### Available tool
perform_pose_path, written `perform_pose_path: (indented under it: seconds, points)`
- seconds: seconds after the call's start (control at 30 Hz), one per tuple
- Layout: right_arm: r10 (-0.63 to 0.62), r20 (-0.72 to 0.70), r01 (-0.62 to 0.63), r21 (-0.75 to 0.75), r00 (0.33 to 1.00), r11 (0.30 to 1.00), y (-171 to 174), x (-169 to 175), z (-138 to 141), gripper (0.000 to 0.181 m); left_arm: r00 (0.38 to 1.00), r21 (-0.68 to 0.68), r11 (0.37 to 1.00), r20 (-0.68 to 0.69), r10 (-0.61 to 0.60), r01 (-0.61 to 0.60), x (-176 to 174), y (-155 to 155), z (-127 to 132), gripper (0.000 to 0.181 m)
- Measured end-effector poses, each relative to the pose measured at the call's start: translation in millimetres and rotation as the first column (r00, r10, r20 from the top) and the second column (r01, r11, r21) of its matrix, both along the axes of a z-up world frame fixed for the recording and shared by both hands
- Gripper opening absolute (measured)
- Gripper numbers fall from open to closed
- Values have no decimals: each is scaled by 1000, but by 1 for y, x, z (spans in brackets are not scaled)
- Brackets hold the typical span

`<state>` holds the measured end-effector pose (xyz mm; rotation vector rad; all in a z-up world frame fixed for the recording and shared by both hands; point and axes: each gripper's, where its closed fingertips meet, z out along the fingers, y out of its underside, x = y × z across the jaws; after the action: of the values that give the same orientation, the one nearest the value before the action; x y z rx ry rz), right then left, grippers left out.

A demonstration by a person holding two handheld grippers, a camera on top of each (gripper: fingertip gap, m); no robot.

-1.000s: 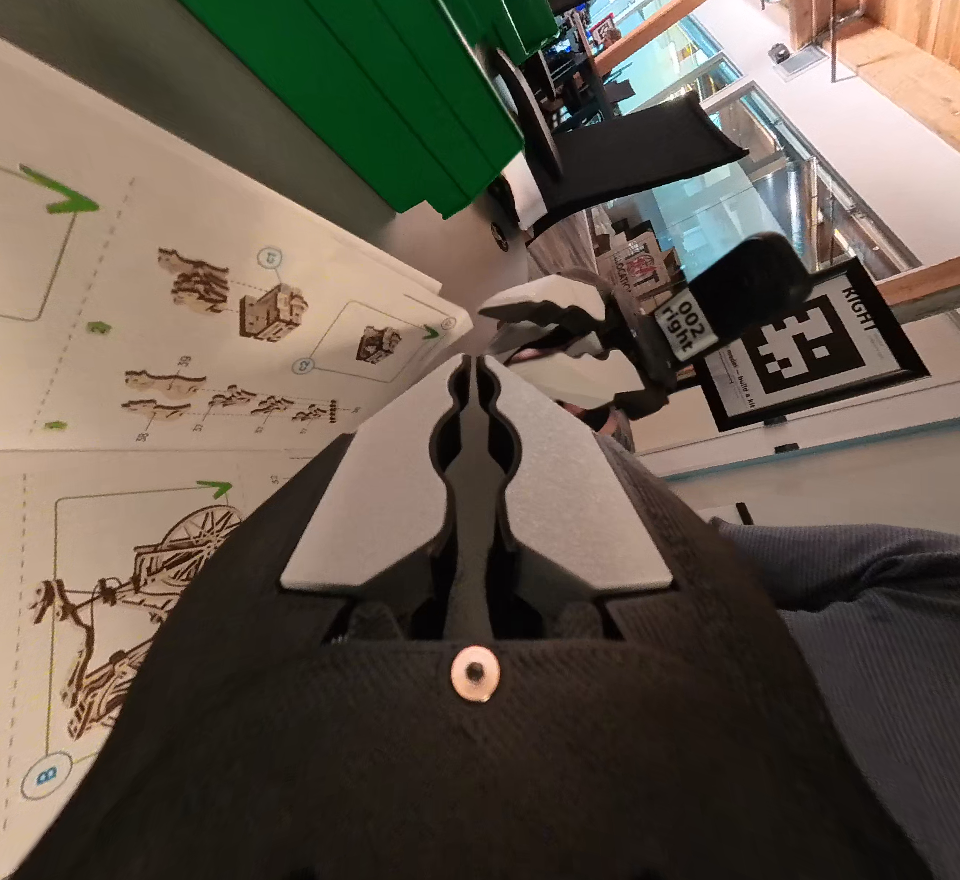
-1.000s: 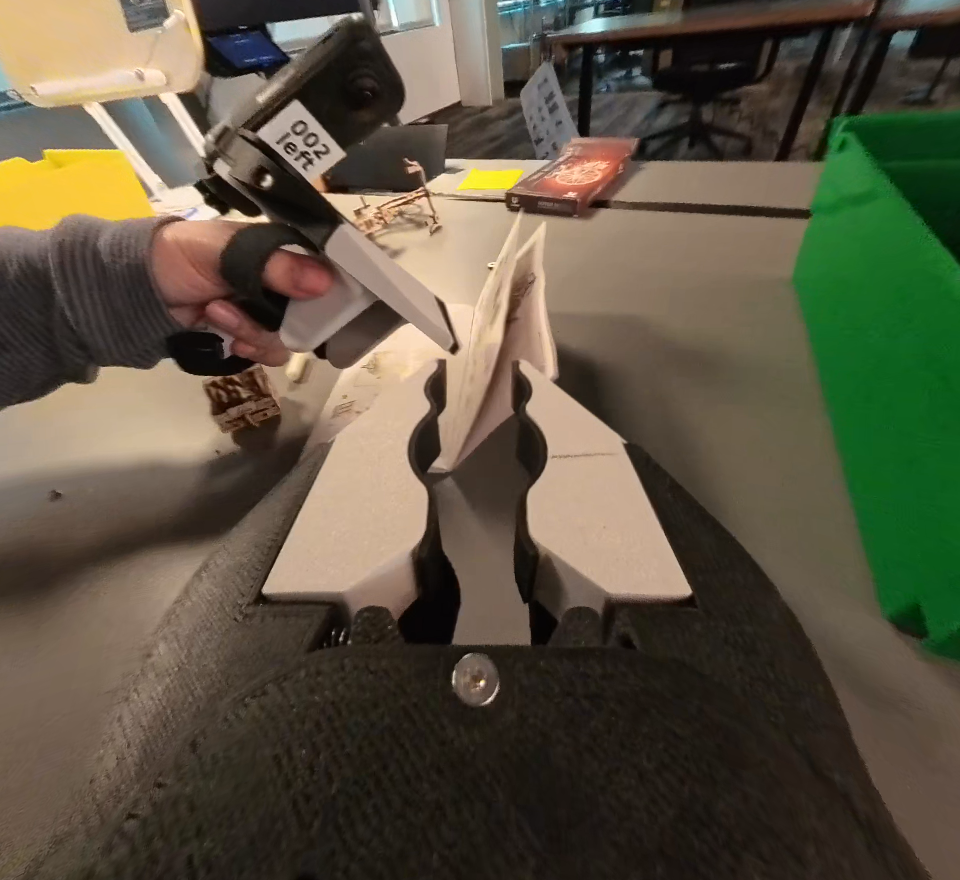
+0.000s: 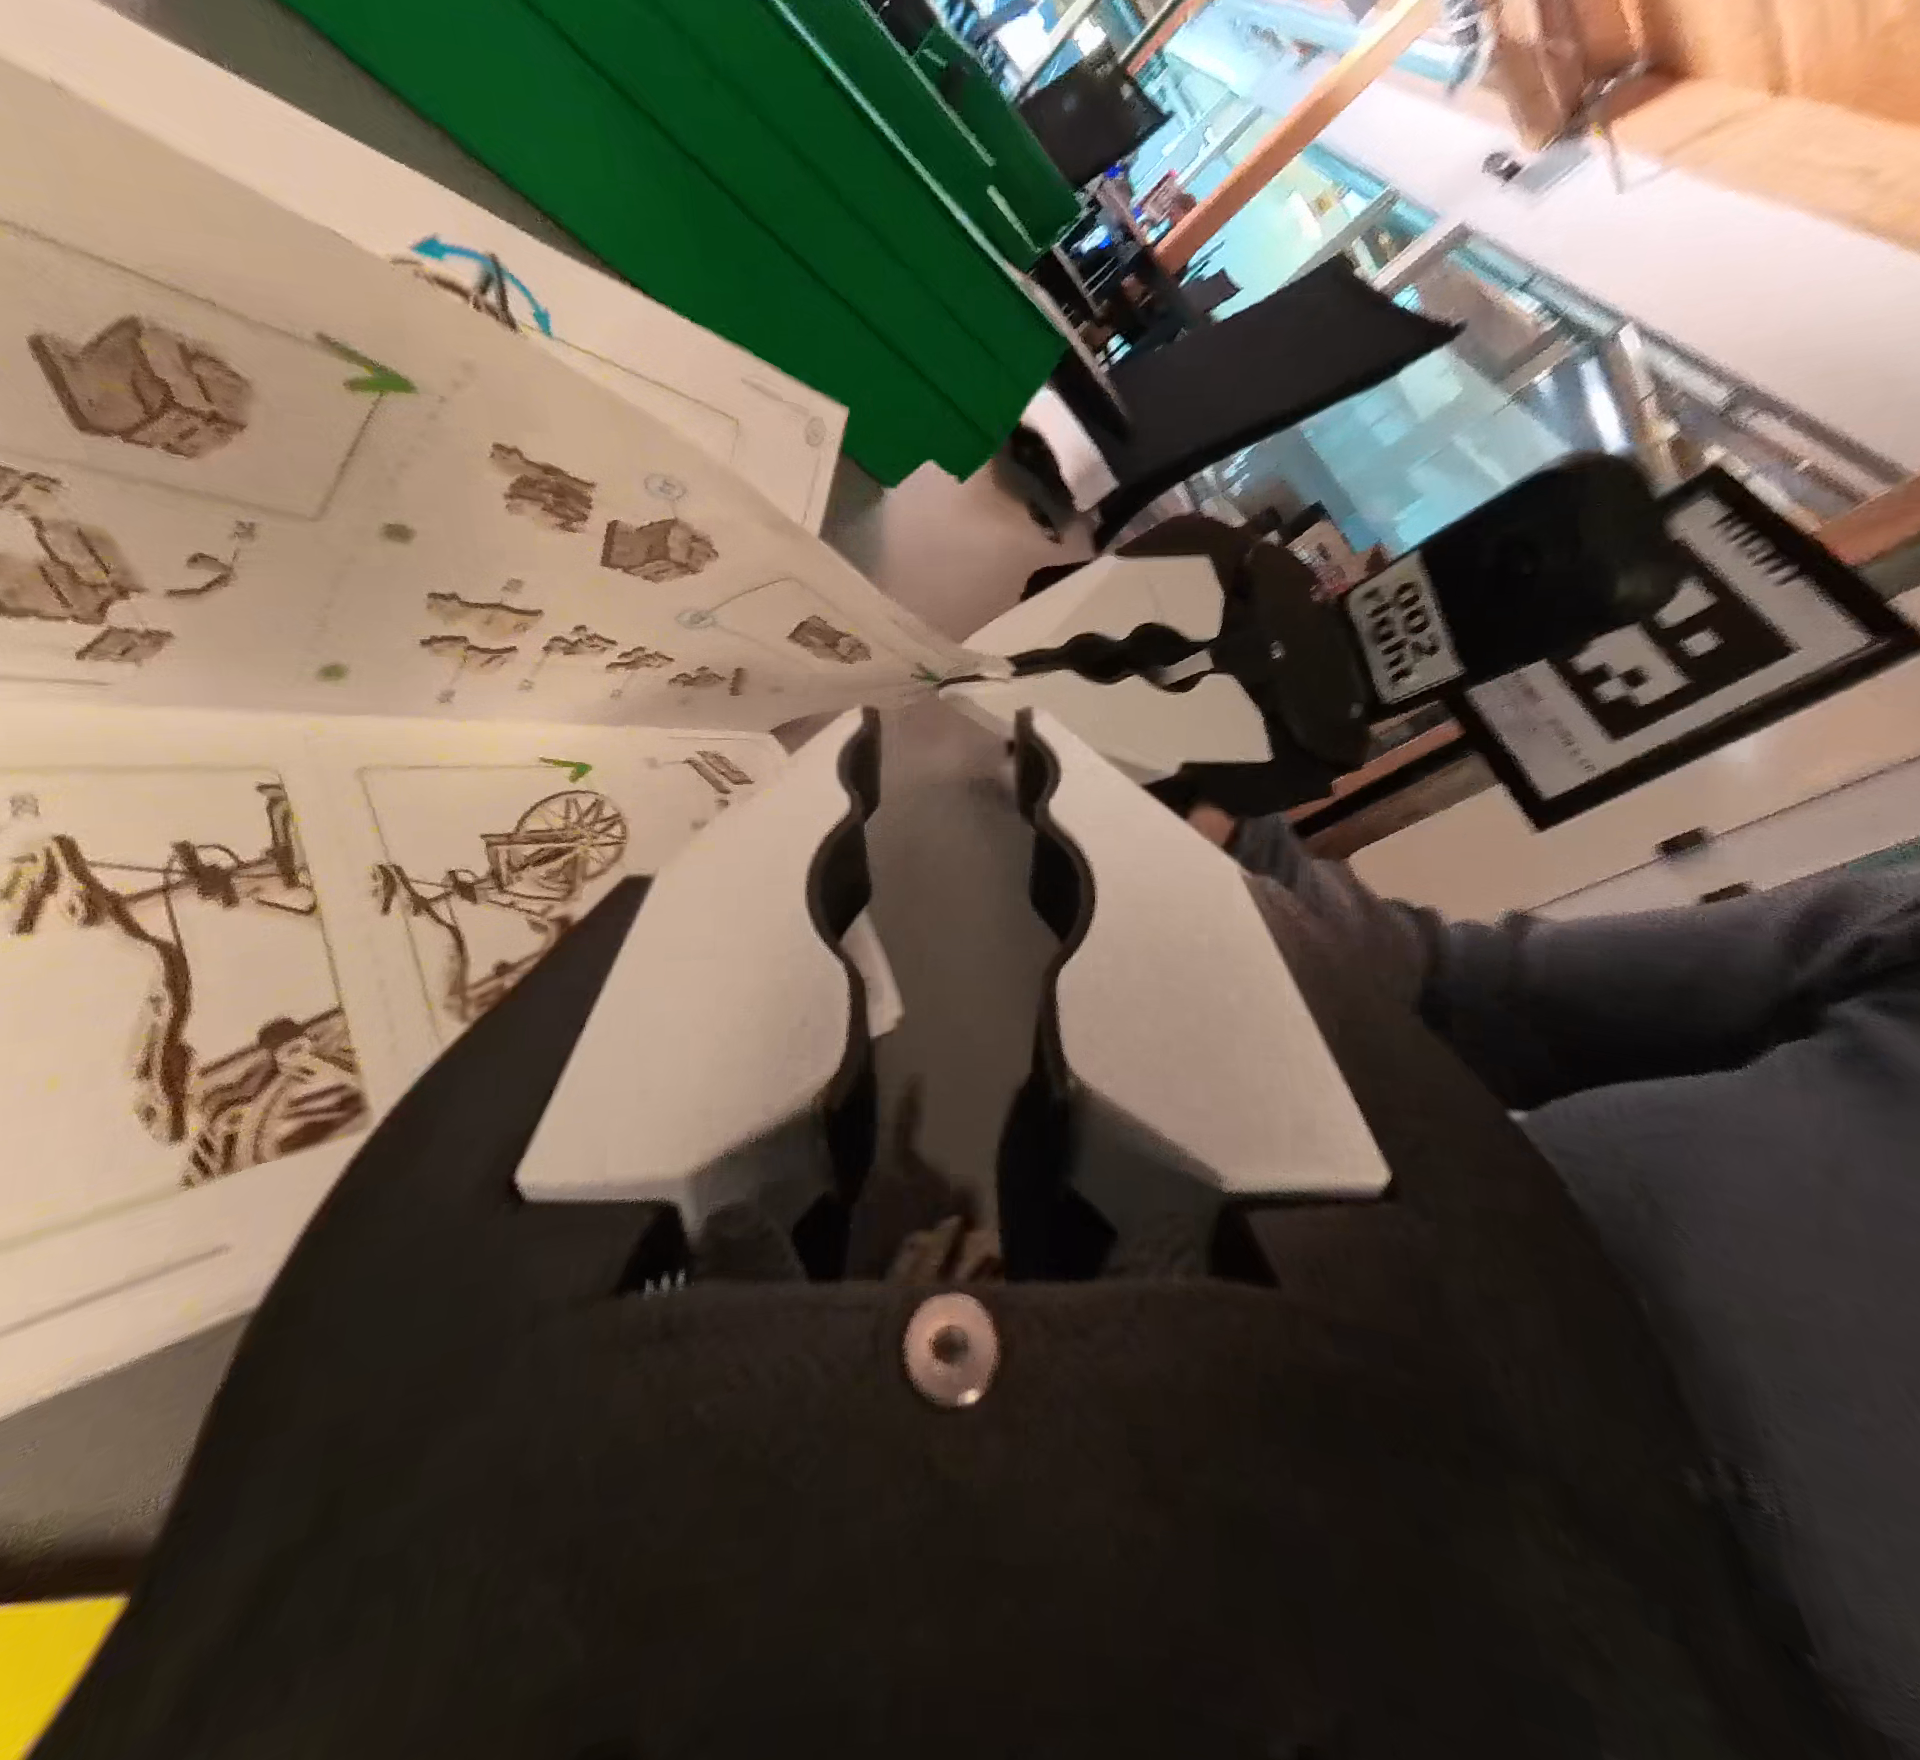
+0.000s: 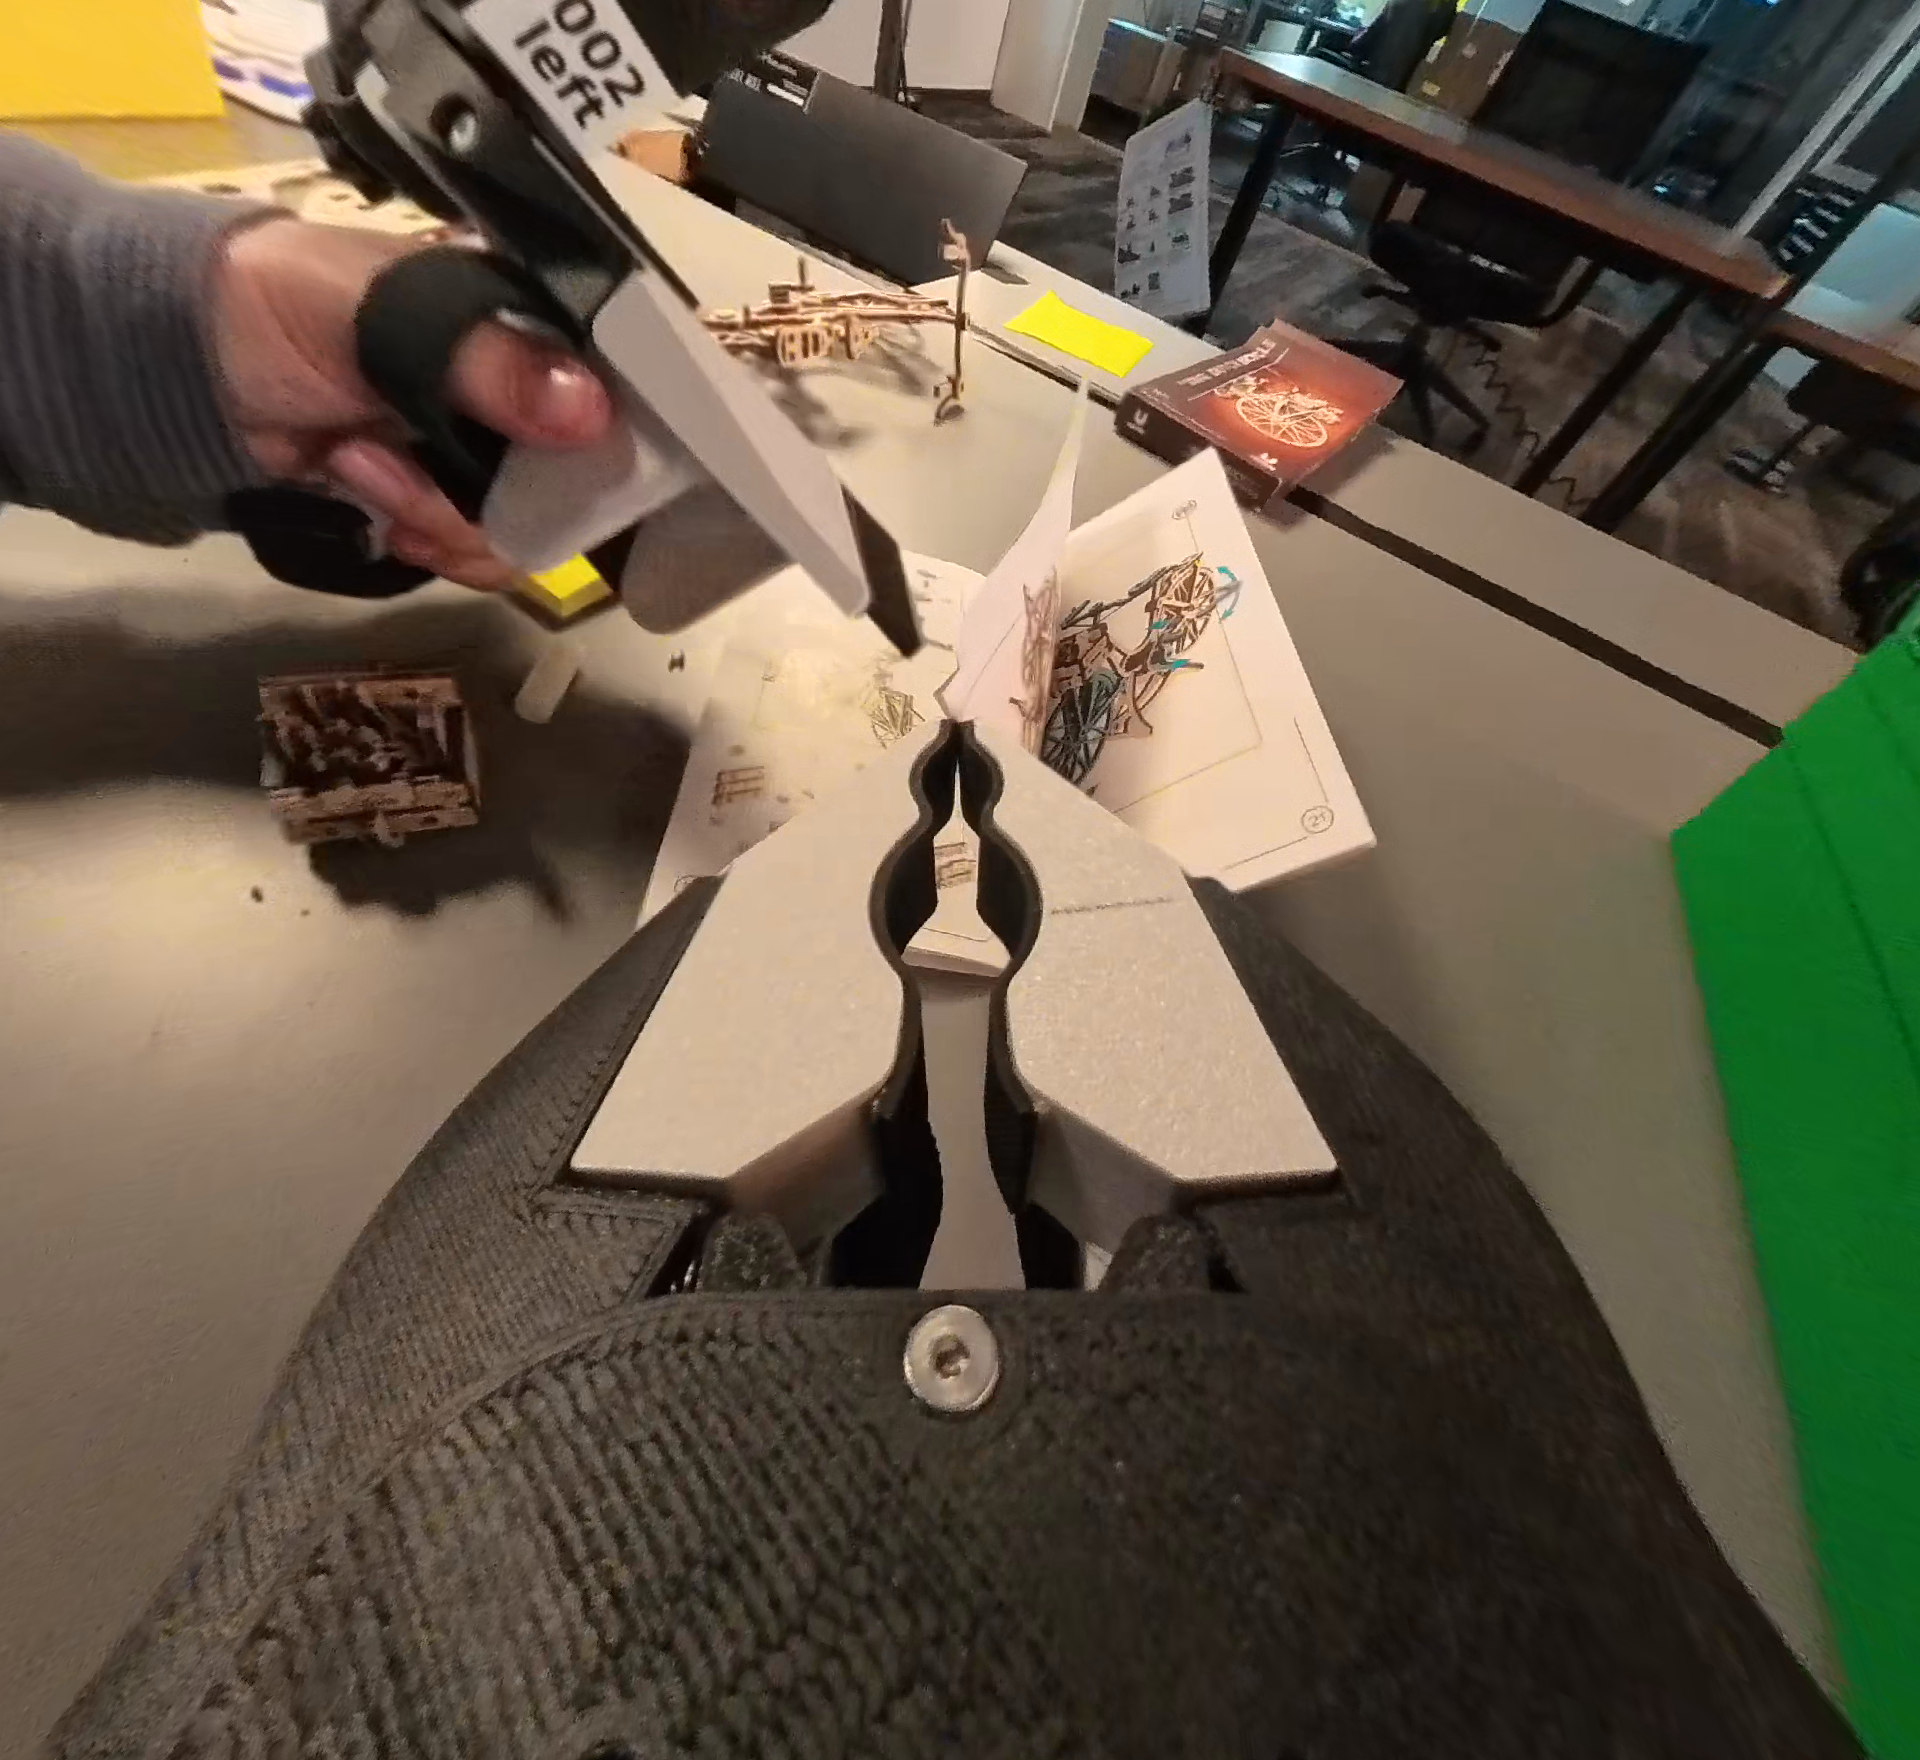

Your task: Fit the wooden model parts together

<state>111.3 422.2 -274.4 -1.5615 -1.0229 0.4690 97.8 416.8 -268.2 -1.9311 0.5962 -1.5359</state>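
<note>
Right gripper (image 4: 958, 742) pinched shut on corner of one booklet page (image 4: 1023, 588); page lifted, standing on edge, rising up and away from fingertips. Rest of instruction booklet (image 4: 1226, 692) flat on grey table (image 4: 1455, 671), open, long side running away toward far right. Left gripper (image 3: 943, 723) held above booklet, jaws apart, nothing between them. Wooden block of parts (image 4: 366, 752) on table left of booklet. Half-built wooden model (image 4: 831, 328) farther back, long axis left-right. Green bin (image 4: 1808, 1035) at right.
</note>
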Motion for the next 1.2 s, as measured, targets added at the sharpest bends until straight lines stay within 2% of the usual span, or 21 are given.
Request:
perform_pose_path:
  seconds: [0.07, 0.27, 0.37, 0.4, 0.5, 0.67, 0.83, 0.93, 1.07, 1.17, 1.2]
  points:
    - [13, -9, -13, -4, 1000, 1000, 5, -4, 0, 0, 1000, 32, 999, -21, 3, -3, 0, 6, -6, 29]
    - [115, 51, -117, 28, 992, 993, 7, -21, -9, 0, 983, -72, 996, 181, -31, 44, -1, 18, 10, 39]
    - [165, 109, -170, 40, 980, 985, 2, -28, -15, 0, 981, -136, 991, 193, 9, 17, -6, 25, 6, 21]
    - [180, 123, -186, 40, 976, 982, 0, -30, -17, 0, 983, -154, 988, 183, 6, 22, -6, 24, 4, 10]
    - [251, 131, -253, 2, 959, 967, -7, -34, -21, 0, 989, -169, 985, 149, -1, 26, -6, 22, -3, 0]
    - [390, 27, -382, -152, 920, 912, -14, -34, -20, 0, 995, -128, 992, 95, -1, 13, -4, 20, -7, 0]
    - [511, -182, -539, -384, 840, 749, -22, -33, -15, 2, 999, -98, 995, 41, -7, 11, -1, 18, -13, 0]
    - [536, -228, -577, -438, 813, 689, -25, -33, -16, 2, 1000, -88, 996, 22, -12, 14, 0, 16, -15, 0]
    - [533, -241, -579, -464, 811, 671, -25, -34, -17, 0, 1000, -78, 997, 1, -23, 23, 2, 14, -18, 0]
    - [510, -250, -567, -418, 823, 710, -20, -31, -11, 0, 1000, -81, 996, 1, -24, 24, 2, 14, -18, 0]
    - [497, -234, -549, -391, 836, 739, -18, -30, -10, 5, 1000, -81, 996, 0, -23, 23, 2, 14, -18, 0]
